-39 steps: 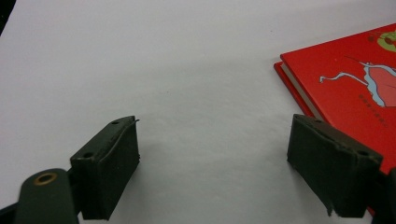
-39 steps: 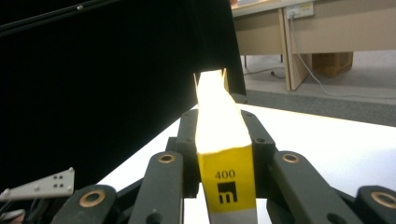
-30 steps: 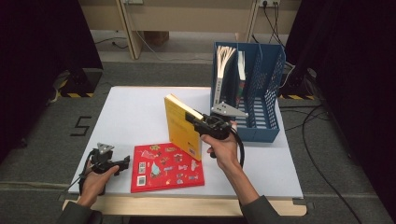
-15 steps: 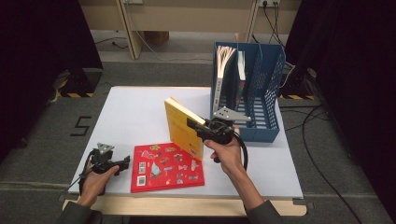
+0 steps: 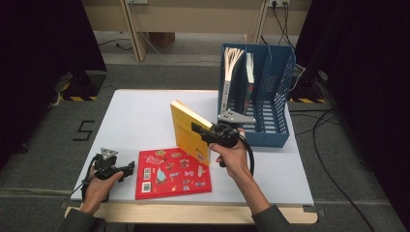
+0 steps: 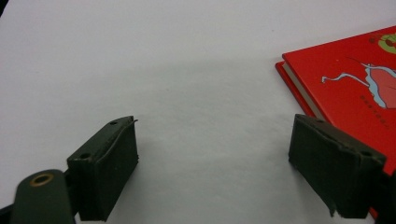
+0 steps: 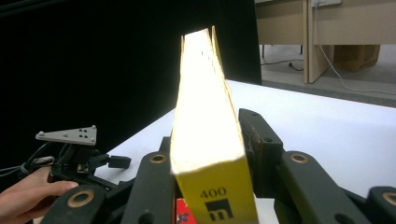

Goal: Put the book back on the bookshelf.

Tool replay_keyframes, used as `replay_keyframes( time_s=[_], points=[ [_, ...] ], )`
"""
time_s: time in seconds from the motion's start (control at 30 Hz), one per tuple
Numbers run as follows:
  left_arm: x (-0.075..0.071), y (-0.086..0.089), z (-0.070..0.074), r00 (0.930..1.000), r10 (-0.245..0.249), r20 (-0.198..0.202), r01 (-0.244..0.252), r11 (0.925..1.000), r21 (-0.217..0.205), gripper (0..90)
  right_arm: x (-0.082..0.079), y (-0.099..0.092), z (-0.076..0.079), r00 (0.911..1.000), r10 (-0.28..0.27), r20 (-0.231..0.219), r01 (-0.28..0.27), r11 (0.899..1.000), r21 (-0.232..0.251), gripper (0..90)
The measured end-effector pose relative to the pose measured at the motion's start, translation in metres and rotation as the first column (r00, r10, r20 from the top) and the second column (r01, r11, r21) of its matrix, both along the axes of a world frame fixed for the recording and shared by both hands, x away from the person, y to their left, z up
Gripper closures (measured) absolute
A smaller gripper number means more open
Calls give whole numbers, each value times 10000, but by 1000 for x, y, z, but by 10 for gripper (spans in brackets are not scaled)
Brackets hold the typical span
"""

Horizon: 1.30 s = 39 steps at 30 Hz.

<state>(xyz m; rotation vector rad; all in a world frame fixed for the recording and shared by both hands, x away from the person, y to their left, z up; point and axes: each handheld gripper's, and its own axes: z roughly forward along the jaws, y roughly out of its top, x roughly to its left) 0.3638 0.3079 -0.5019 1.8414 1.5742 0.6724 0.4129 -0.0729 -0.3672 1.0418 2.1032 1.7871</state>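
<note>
On the white table (image 5: 145, 116), right of centre, the right gripper (image 5: 205, 133) holds the yellow book (image 5: 189, 133) upright and tilted, its lower edge just above the red book (image 5: 171, 173) and the tabletop. The right gripper view looks straight along the yellow book (image 7: 208, 140): page edges face the camera, and a black jaw stands against each cover. The jaws have just been easing apart a little, but the book sits between them and both pads look to be against it. The person's right hand (image 5: 231, 157) wraps the gripper body, with the cable looping below.

The red book lies flat near the front edge of the table, cover up, well apart from the blue file rack (image 5: 270, 121) at the far right. That rack already has some books standing in its left compartments.

The left gripper (image 5: 126, 169) rests low at the front left corner, in the person's left hand (image 5: 99, 186), just beside the red book's left edge. The left gripper view shows its jaws wide apart over bare table with nothing between them; the red book's corner (image 6: 345, 88) is next to the right-hand jaw.
</note>
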Motion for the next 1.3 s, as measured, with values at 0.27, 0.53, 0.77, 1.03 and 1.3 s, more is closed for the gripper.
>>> replay_keyframes(
  time_s=[0.27,0.53,0.77,1.03,1.3],
  points=[
    [0,1,0,10000,-33,20,33,10000,-22,142,1,0,0,10000,27,-20,-27,10000,21,685],
    [0,0,-1,10000,-22,58,22,10000,-31,142,7,-1,3,9985,-534,-137,537,9984,193,731],
    [1,1,-1,10000,-57,51,57,10000,-59,141,21,-7,14,9949,-641,-774,701,9946,770,746],
    [1,1,0,10000,-48,31,48,10000,-56,141,26,-7,23,9917,-798,-1003,870,9938,688,746],
    [1,1,-1,10000,-63,50,63,10000,-60,140,21,-14,56,9946,-926,-478,954,9937,594,746]
  ],
)
